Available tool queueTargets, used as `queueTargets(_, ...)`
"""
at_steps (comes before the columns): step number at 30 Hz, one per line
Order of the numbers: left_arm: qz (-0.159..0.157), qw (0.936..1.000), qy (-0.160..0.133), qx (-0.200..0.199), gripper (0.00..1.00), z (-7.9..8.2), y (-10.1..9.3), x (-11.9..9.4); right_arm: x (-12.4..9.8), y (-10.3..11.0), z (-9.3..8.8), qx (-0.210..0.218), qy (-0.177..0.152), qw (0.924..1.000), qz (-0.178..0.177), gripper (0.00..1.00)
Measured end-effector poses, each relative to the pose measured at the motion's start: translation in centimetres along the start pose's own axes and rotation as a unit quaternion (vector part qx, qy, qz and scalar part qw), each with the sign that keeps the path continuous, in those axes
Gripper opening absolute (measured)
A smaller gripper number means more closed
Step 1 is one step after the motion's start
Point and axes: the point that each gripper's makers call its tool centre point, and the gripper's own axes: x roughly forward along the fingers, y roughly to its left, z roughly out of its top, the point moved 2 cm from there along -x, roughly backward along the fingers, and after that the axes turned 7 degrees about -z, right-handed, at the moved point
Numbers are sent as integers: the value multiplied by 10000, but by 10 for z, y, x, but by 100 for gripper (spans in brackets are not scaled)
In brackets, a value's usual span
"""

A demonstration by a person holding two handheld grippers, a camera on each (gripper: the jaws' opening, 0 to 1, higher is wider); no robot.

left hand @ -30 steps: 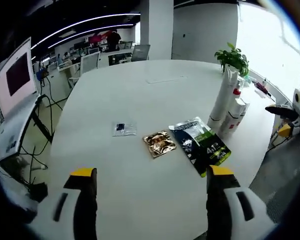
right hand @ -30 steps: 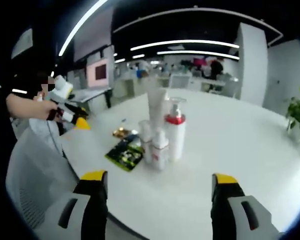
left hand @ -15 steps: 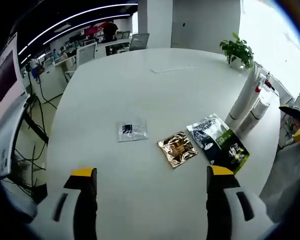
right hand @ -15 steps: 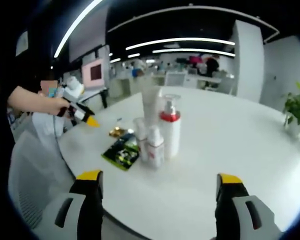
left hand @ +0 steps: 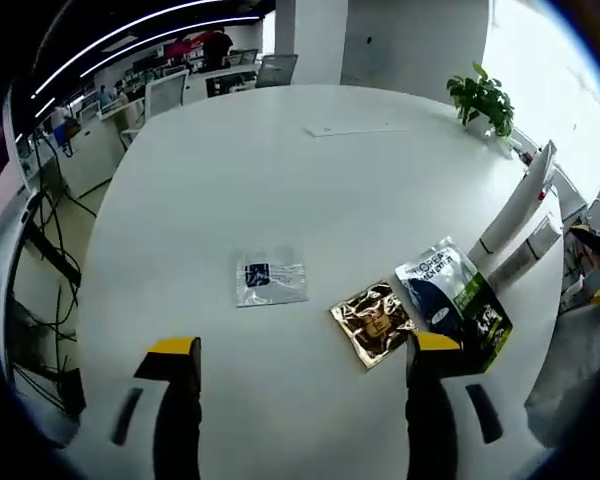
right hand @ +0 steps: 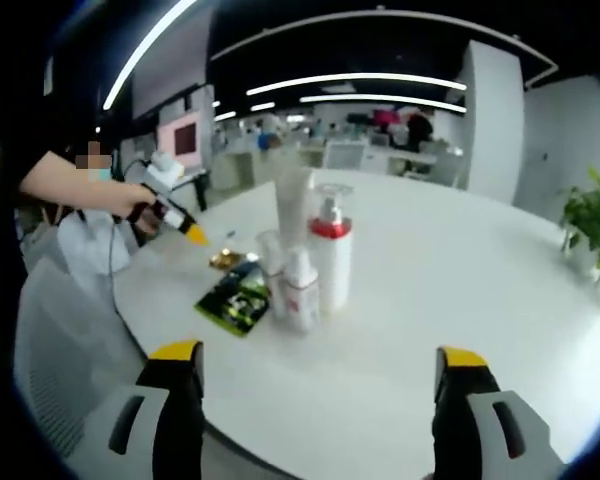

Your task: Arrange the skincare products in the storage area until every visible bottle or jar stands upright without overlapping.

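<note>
On the round white table [right hand: 430, 300] several skincare bottles stand upright in a tight cluster: a tall white tube [right hand: 291, 203], a white pump bottle with a red collar [right hand: 330, 255] and two small white bottles [right hand: 298, 292]. Beside them lie a dark green sachet [left hand: 457, 299], a gold sachet [left hand: 375, 323] and a clear sachet [left hand: 268, 281]. My left gripper [left hand: 297, 355] hovers open above the sachets, nothing between its jaws. My right gripper [right hand: 318, 360] stands open before the table edge, short of the bottles. The left gripper [right hand: 185, 227] also appears in the right gripper view, held by a hand.
A potted green plant [left hand: 483, 98] stands at the table's far side. A flat paper sheet [left hand: 358, 128] lies near the far edge. A grey chair [right hand: 55, 350] sits beside the table. Desks and chairs fill the office behind.
The left gripper view has moved forward over the table, so the sachets sit closer and lower. The right gripper view shifted slightly. No object has moved.
</note>
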Motion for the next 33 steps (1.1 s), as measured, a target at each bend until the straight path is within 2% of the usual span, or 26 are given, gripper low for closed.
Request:
queueTargets(15, 148, 9994, 207, -235, 73, 21, 27, 33, 1, -4, -3, 103, 72, 9999, -64, 99)
queueTargets(21, 138, 9988, 341, -314, 68, 19, 31, 41, 1, -4, -4, 128, 107, 9998, -80, 99)
queueTargets(25, 89, 9982, 462, -380, 69, 19, 33, 46, 1, -4, -4, 138, 129, 9998, -70, 99)
queueTargets(33, -38, 9964, 775, -331, 66, 29, 32, 58, 2, -5, -6, 154, 154, 9997, -93, 99)
